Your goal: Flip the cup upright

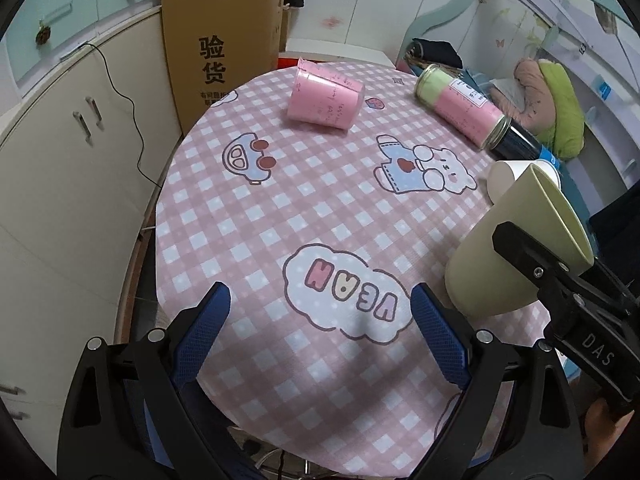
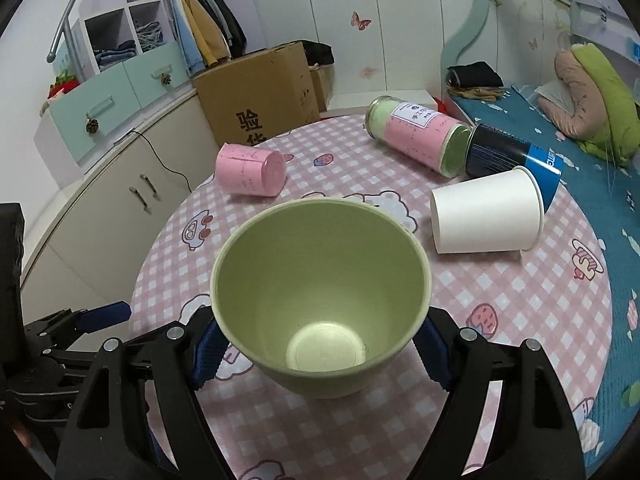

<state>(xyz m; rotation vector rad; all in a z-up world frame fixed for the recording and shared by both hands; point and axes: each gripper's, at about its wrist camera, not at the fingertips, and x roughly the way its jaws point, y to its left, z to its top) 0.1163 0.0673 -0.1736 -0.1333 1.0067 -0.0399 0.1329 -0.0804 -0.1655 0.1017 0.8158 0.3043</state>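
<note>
right gripper (image 2: pixel 320 344) is clamped on the green cup (image 2: pixel 320 280), mouth tipped up; left gripper (image 1: pixel 320 320) hangs wide open, touching nothing.

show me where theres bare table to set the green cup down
Free: the near-left cloth between the pink cup and the left gripper. Crowded: far right, where white paper cup, glass jar and dark can lie. Right gripper grips the green cup.

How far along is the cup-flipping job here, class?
Done: the green cup is off its side, mouth up, tilted, base near the tablecloth.
In hand: the right gripper clamps it; the left gripper hangs open.
Left: releasing it upright. The white cup and pink cup lie sideways.
</note>
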